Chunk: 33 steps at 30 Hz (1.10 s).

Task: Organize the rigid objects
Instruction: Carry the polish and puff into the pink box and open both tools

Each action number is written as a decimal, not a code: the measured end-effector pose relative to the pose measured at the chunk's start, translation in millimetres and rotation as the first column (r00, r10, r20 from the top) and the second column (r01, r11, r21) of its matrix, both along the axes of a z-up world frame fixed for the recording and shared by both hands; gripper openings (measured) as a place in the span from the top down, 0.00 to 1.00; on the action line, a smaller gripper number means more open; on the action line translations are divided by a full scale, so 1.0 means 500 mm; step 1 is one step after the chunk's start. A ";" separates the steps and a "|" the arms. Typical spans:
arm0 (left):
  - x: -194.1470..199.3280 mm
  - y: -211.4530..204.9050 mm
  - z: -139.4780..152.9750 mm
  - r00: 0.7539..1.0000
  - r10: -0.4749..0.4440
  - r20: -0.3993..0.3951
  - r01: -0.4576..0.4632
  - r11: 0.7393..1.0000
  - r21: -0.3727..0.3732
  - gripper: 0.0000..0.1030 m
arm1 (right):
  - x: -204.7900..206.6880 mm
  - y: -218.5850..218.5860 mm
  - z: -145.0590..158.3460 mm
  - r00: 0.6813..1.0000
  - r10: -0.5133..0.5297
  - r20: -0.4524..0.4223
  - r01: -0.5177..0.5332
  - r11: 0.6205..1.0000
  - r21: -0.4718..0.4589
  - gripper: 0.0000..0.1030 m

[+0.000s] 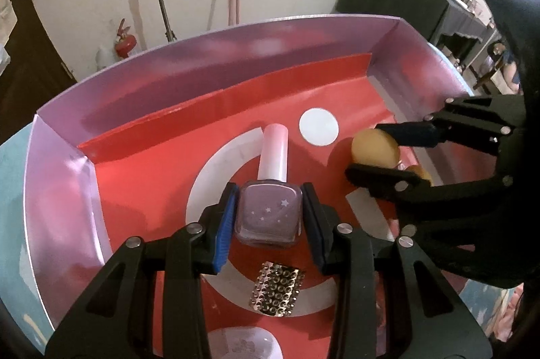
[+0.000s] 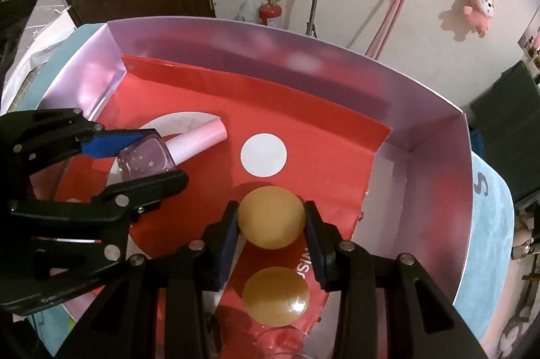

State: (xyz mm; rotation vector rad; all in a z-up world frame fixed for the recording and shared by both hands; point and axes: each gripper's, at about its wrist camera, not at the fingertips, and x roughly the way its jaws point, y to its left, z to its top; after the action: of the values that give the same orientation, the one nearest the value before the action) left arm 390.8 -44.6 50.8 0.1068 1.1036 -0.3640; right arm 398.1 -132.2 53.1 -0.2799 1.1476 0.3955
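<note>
nail polish bottle (image 1: 268,215): I see lilac glass, square body, small white stars, long pale pink cap (image 1: 274,153); lying with cap pointing away, clamped at its sides between my left gripper's pads, over the box's red floor

yellow ball (image 2: 271,216): I see it matte, round, pinched between my right gripper's pads, just above the floor

second yellow ball (image 2: 276,296): glossy highlight, lower, nearer my right camera

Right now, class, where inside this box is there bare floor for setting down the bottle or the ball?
Free: the red strip under the back wall, behind the white dot, and the left floor beside the left gripper holding the bottle. Crowded: the near right, where the right gripper holds one ball above a second ball.
</note>
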 end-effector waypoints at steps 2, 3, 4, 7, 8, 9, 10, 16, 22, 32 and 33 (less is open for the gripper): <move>-0.001 0.000 -0.003 1.000 0.001 -0.006 -0.001 1.000 0.001 0.66 | 0.000 0.001 0.001 1.000 0.005 -0.001 -0.005 1.000 -0.005 0.61; -0.002 -0.001 -0.003 1.000 -0.001 -0.003 0.001 1.000 0.004 0.66 | -0.001 0.001 0.001 1.000 0.009 -0.002 -0.009 1.000 -0.007 0.61; -0.003 -0.001 -0.002 1.000 -0.004 -0.002 0.004 1.000 0.006 0.66 | -0.001 0.004 0.000 1.000 0.012 -0.003 -0.012 1.000 -0.009 0.61; -0.004 -0.001 -0.002 1.000 -0.006 -0.003 0.006 1.000 0.008 0.66 | -0.007 0.007 -0.003 1.000 0.027 -0.002 -0.027 0.999 -0.019 0.61; -0.005 -0.001 -0.003 1.000 -0.006 -0.003 0.006 1.000 0.007 0.66 | -0.006 0.012 -0.004 1.000 0.031 0.003 -0.031 0.999 -0.027 0.61; -0.005 -0.001 -0.003 1.000 -0.005 -0.004 0.005 1.000 0.006 0.66 | -0.008 0.014 -0.005 0.999 0.034 0.005 -0.034 0.999 -0.031 0.61; -0.005 -0.001 -0.003 1.000 -0.003 -0.005 0.003 1.000 0.003 0.66 | -0.011 0.016 -0.006 0.999 0.035 0.006 -0.035 0.999 -0.034 0.61; -0.002 -0.003 -0.001 1.000 -0.001 -0.004 0.001 1.000 -0.001 0.66 | -0.013 0.017 -0.006 0.999 0.036 0.007 -0.036 0.999 -0.035 0.61; -0.002 0.003 0.000 1.000 -0.003 -0.005 0.003 1.000 -0.018 0.66 | -0.014 0.021 -0.004 0.999 0.035 0.004 -0.035 0.999 -0.032 0.61; -0.013 0.014 0.018 0.999 0.021 0.034 -0.020 0.999 -0.034 0.49 | -0.010 0.014 0.002 1.000 0.028 0.007 -0.028 0.999 -0.033 0.58; -0.015 0.017 0.023 0.999 0.023 0.040 -0.022 0.999 -0.045 0.47 | -0.014 0.013 0.003 1.000 0.024 0.008 -0.024 0.999 -0.035 0.57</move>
State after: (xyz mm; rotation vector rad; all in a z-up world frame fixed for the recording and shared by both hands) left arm 383.4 -36.4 62.4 0.0616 1.0554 -0.3648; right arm 391.0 -125.7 54.5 -0.3257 1.1450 0.3956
